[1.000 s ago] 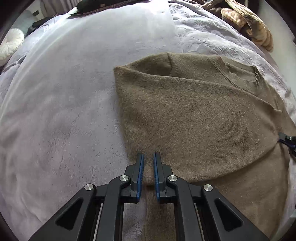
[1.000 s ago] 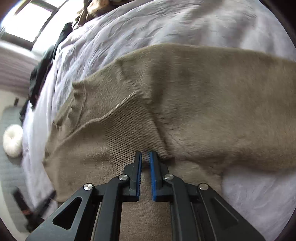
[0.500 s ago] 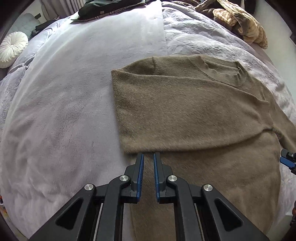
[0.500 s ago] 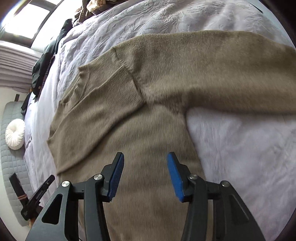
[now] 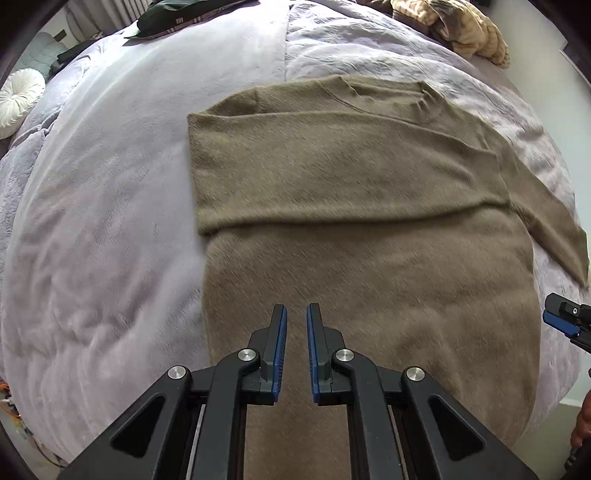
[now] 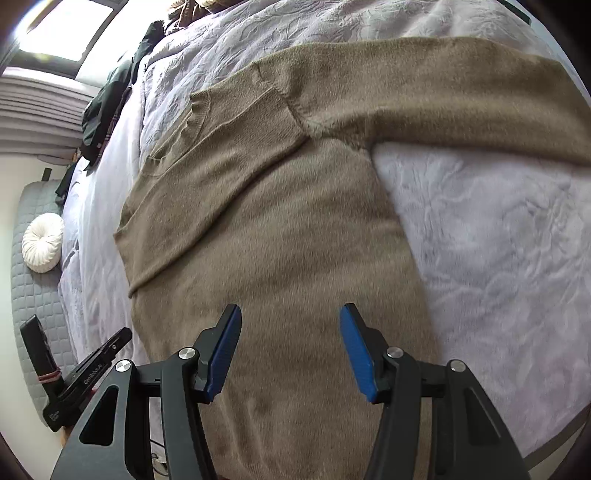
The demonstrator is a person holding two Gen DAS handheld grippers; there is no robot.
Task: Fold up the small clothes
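Note:
An olive-brown knit sweater (image 5: pixel 351 206) lies flat on a lilac bedspread (image 5: pixel 103 206), neck away from me. One sleeve is folded across its chest; the other sleeve (image 6: pixel 461 96) stretches out to the right. My left gripper (image 5: pixel 295 347) hovers above the sweater's lower body, jaws nearly together with a narrow gap, holding nothing. My right gripper (image 6: pixel 291 350) is open and empty above the lower body of the sweater (image 6: pixel 277 236). Its blue fingertips (image 5: pixel 559 319) show at the right edge of the left wrist view.
A white round cushion (image 5: pixel 18 99) lies at the far left. Dark clothes (image 5: pixel 177 18) and a tan plush blanket (image 5: pixel 465 29) lie at the far end of the bed. The left gripper's body (image 6: pixel 81 373) shows beside the bed's left edge.
Both grippers have let go of the folded sleeve and pulled back and up from the sweater. The right gripper opened wide; the left stays nearly closed.

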